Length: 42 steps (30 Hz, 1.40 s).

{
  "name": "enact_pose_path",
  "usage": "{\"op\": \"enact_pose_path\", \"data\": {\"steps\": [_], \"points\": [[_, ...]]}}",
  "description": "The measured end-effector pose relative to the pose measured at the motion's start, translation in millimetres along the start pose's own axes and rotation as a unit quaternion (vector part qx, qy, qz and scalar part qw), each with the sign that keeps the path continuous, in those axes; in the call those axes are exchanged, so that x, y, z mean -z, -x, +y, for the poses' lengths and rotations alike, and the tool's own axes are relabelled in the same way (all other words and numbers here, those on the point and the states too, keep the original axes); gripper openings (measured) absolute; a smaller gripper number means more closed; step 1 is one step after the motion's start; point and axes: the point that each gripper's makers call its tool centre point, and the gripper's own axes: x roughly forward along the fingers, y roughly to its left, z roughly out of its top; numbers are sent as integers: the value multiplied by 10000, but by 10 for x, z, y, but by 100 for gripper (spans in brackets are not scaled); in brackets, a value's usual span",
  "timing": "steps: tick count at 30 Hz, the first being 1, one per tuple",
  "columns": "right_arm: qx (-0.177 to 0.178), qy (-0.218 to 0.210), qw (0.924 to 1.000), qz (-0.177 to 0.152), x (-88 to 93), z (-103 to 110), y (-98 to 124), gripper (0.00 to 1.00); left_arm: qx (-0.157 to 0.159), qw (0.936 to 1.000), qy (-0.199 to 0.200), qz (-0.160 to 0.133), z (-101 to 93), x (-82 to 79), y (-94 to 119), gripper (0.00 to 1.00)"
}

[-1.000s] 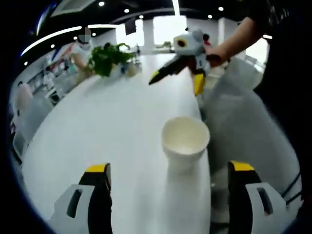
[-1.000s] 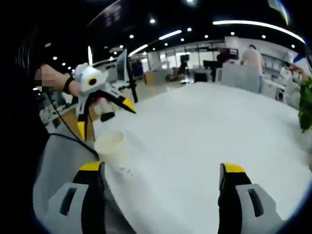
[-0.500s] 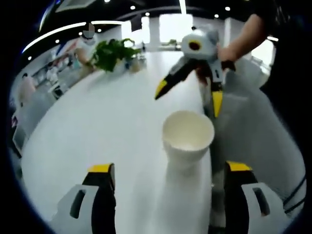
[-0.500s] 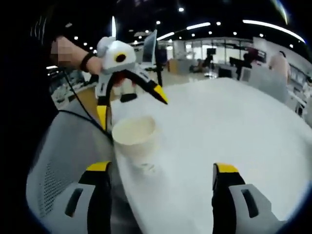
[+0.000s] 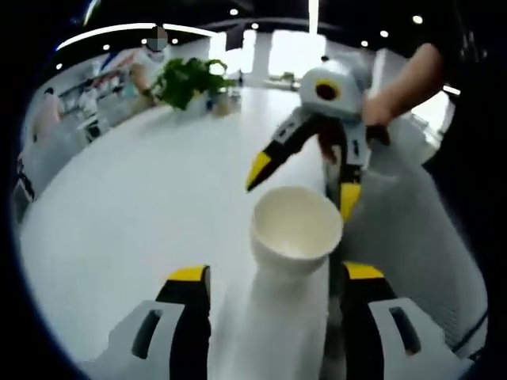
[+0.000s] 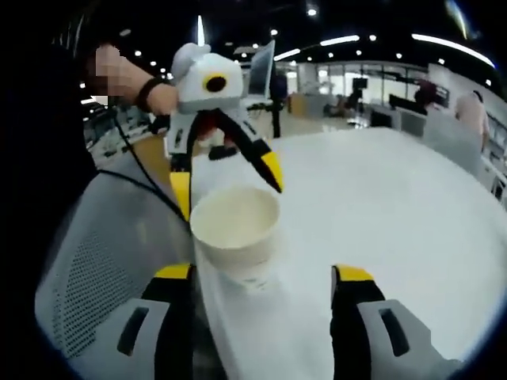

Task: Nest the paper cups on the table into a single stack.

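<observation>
White paper cup stands upright at the table edge, framed between the left gripper and right gripper, both spread wide, gripping nothing.

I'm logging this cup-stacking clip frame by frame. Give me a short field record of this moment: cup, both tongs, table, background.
cup: one white paper cup, upright, empty, near the table edge
left tongs: open, jaws either side of the cup, not touching it
right tongs: open, the cup between its jaws too
table: white table
background: green plant at the table's far end
</observation>
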Motion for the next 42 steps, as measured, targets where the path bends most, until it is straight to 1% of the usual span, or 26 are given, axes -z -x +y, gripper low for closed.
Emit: {"op": "enact_pose_path", "data": {"steps": [5, 9, 12, 15, 18, 21, 24, 27, 31, 35, 38, 42], "points": [[-99, 54, 9999, 42, 4, 45, -48, 59, -7, 10000, -79, -59, -52, -27, -65, 58], [-151, 120, 9998, 59, -2, 74, -96, 55, 20, 10000, -70, -20, -75, -6, -110, 58], [-212, 265, 9993, 130, 5, 97, -149, 53, 10, 9999, -103, -53, -66, -9, -118, 51], [-223, 280, 9993, 122, -5, 97, -180, 51, -37, 9999, -77, -116, -55, -31, -125, 48], [-259, 336, 9990, 125, -29, 113, -197, 48, 28, 9999, -17, -131, -79, -29, -132, 43], [-306, 484, 9982, 156, -41, 126, -210, 44, -9, 10000, -47, -83, -75, -21, -141, 43], [-352, 516, 9979, 152, -45, 136, -217, 40, -46, 9999, -9, -103, -60, -30, -145, 42], [-350, 530, 9979, 150, -50, 141, -216, 39, -10, 9999, -11, -141, -78, -45, -158, 41], [-336, 465, 9983, 139, -46, 136, -205, 39, -62, 9998, -1, -165, -76, -61, -179, 42], [-347, 429, 9984, 129, -29, 143, -185, 39, -37, 9998, 27, -170, -98, -70, -188, 41], [-377, 343, 9987, 87, -40, 155, -163, 38, 21, 9998, 123, -180, -110, -80, -182, 41], [-343, 362, 9987, 49, -86, 130, -143, 38, 11, 9998, 46, -187, -86, -138, -154, 41]]}}
